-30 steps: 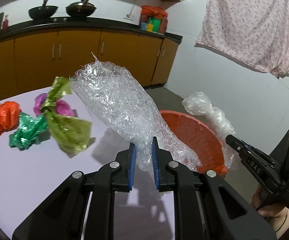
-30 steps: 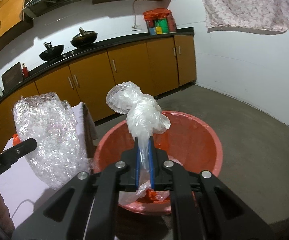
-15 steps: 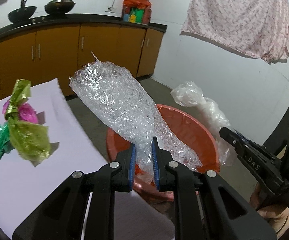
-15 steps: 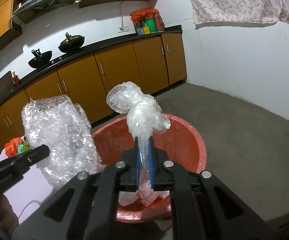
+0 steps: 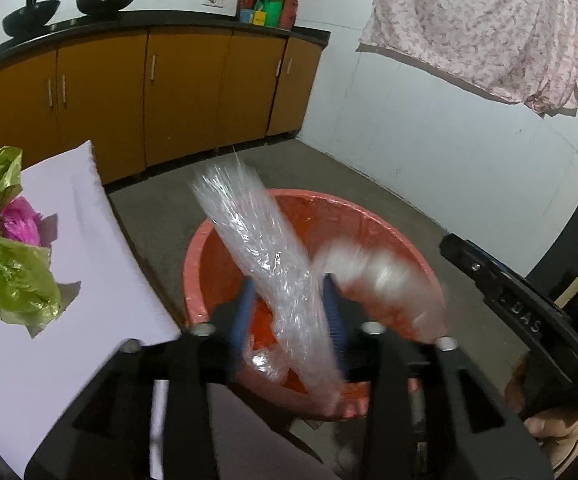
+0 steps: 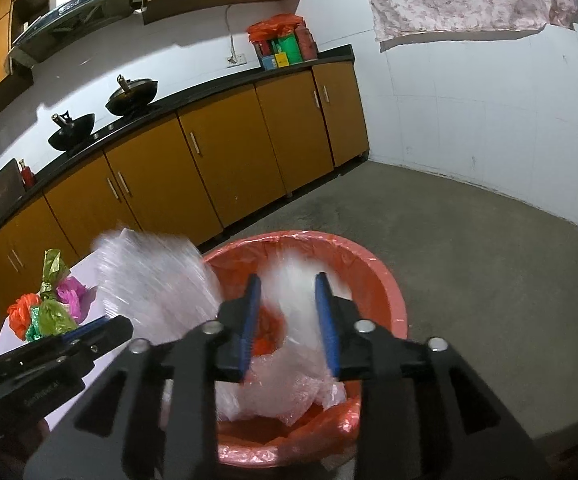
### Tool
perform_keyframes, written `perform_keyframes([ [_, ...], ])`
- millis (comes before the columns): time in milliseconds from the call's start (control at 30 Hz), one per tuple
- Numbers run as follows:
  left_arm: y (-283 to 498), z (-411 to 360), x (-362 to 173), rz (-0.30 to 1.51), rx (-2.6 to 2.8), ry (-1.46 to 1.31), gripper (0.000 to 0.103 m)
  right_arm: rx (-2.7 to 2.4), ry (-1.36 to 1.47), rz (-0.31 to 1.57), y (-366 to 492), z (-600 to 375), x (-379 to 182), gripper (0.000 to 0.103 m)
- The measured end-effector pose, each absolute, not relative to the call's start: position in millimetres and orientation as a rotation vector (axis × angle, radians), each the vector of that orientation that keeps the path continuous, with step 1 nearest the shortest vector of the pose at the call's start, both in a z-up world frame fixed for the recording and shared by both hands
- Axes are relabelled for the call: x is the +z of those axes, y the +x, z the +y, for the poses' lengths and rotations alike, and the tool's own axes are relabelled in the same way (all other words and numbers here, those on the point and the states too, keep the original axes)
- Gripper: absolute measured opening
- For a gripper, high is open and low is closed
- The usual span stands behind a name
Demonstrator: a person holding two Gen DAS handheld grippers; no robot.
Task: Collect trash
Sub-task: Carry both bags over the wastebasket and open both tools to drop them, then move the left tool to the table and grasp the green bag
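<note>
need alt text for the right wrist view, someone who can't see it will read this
The right gripper, its jaws just opened, hangs over a red tub as a blurred clear plastic bag drops between them. At left the left gripper releases a crinkled plastic sheet, with coloured wrappers on a white table behind.

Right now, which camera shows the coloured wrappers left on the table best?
The left wrist view: the green-gold wrapper and pink wrapper sit large and sharp on the table. The right wrist view shows the cluster small and distant, though there the orange wrapper is visible too.
</note>
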State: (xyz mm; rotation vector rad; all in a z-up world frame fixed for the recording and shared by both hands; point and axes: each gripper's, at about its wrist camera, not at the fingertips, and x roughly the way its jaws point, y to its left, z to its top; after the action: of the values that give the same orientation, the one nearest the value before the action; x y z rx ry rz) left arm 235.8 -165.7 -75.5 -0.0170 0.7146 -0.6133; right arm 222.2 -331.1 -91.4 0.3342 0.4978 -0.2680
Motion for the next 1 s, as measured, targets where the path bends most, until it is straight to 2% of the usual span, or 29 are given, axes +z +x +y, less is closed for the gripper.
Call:
perform_keyframes([
  [167, 233.1, -149.0, -78.1, 0.714, -0.582, -0.021, 0.048, -0.276, 0.354, 0.51, 216.4, -334.1, -97.4, 0.037],
  [300, 231.0, -131.6, -77.9, 0.707, -0.541, -0.035, 0.053, -0.274, 0.347, 0.51, 214.8, -328.7, -97.0, 0.047],
  [433, 230.0, -112.8, -78.1, 0.705, -0.499, -0.061, 0.059, -0.256, 0.327, 0.514, 216.2, -319.1, -94.7, 0.051],
  [633, 230.3, -84.3, -73.3, 0.69, -0.408, -0.097, 0.064, -0.223, 0.307, 0.518, 217.8, -306.4, -91.1, 0.053],
  [1000, 250.4, 19.8, -74.3, 0.66, -0.102, -0.135, 0.064, -0.13, 0.257, 0.54, 229.9, -271.1, -89.1, 0.053],
])
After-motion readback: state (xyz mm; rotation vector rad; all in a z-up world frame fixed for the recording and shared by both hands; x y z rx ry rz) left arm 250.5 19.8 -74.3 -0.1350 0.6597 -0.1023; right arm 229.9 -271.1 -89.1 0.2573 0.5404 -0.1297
